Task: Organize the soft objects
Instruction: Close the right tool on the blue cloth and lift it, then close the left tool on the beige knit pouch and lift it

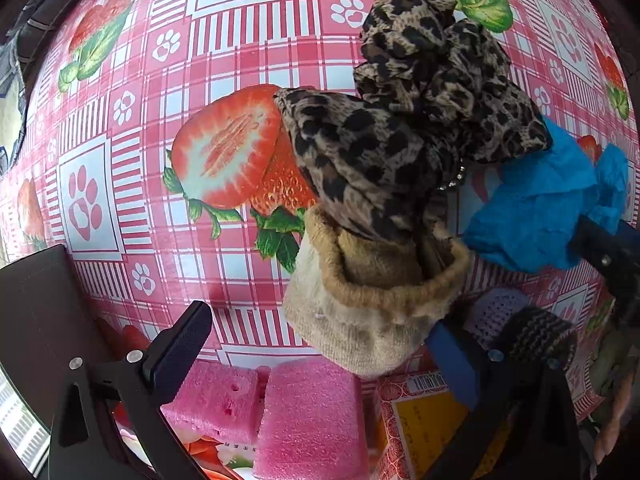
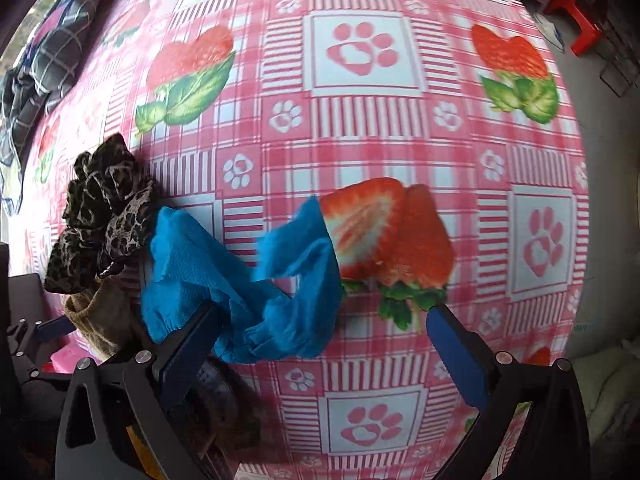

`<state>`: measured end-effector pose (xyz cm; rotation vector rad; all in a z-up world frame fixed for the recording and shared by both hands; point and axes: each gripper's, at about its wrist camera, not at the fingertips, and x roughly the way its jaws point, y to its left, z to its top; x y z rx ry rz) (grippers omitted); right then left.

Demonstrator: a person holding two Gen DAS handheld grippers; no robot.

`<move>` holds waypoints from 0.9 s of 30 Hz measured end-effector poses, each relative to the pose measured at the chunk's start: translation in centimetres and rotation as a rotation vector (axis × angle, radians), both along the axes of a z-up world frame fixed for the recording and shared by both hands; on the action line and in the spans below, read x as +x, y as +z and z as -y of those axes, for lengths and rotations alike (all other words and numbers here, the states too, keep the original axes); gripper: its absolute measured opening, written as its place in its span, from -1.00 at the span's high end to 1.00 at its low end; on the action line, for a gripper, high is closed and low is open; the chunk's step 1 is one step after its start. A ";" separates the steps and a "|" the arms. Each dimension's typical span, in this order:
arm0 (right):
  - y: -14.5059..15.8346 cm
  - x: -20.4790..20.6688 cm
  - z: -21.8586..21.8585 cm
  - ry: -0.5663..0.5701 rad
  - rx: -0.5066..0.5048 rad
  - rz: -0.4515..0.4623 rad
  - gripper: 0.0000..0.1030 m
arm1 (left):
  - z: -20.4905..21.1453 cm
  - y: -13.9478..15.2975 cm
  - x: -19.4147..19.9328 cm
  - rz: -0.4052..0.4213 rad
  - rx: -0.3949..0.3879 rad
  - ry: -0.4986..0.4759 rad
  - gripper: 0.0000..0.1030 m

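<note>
Left gripper [image 1: 320, 344]: jaws spread wide, nothing pinched; beige sock [image 1: 360, 312] draped on the right finger.
Leopard scrunchie [image 1: 420, 92]: resting above the sock cuff.
Right gripper [image 2: 324, 344]: jaws wide apart, blue cloth [image 2: 240, 280] snagged on the left finger, unclamped.
Bench [image 2: 360, 140]: below, likely drop spot.

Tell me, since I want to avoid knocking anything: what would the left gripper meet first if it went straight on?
Probably the beige knitted sock stuffed with leopard-print fabric, which sits between the left gripper's open fingers. Depth is unclear; the pink foam blocks lie lower, nearer the camera.
</note>
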<state>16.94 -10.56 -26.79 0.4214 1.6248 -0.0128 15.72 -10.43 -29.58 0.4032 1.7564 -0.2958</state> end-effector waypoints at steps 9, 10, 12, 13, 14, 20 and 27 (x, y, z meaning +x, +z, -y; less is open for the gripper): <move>1.3 0.8 -0.2 -0.082 -0.164 -0.008 -1.00 | -0.5 -0.2 0.2 -0.004 -0.004 0.006 -1.00; 1.9 0.5 0.2 -0.110 -0.165 0.015 -1.00 | -0.5 -0.3 0.3 -0.005 -0.005 0.007 -1.00; 3.1 0.3 0.3 -0.145 -0.179 0.050 -1.00 | -0.7 -0.3 0.3 -0.006 -0.005 0.010 -1.00; 3.7 0.3 0.1 -0.158 -0.188 0.070 -1.00 | -0.7 -0.3 0.3 -0.006 -0.004 0.010 -1.00; 4.2 0.7 -0.1 -0.168 -0.180 0.088 -1.00 | -0.7 -0.2 0.3 -0.006 -0.004 0.008 -1.00; 3.9 3.3 -3.9 -0.040 -0.029 0.091 -1.00 | -1.0 -0.3 0.3 -0.010 -0.005 0.011 -1.00; 0.1 5.2 -8.7 0.056 -0.022 0.012 -1.00 | -1.6 -0.4 0.3 -0.017 -0.011 0.026 -1.00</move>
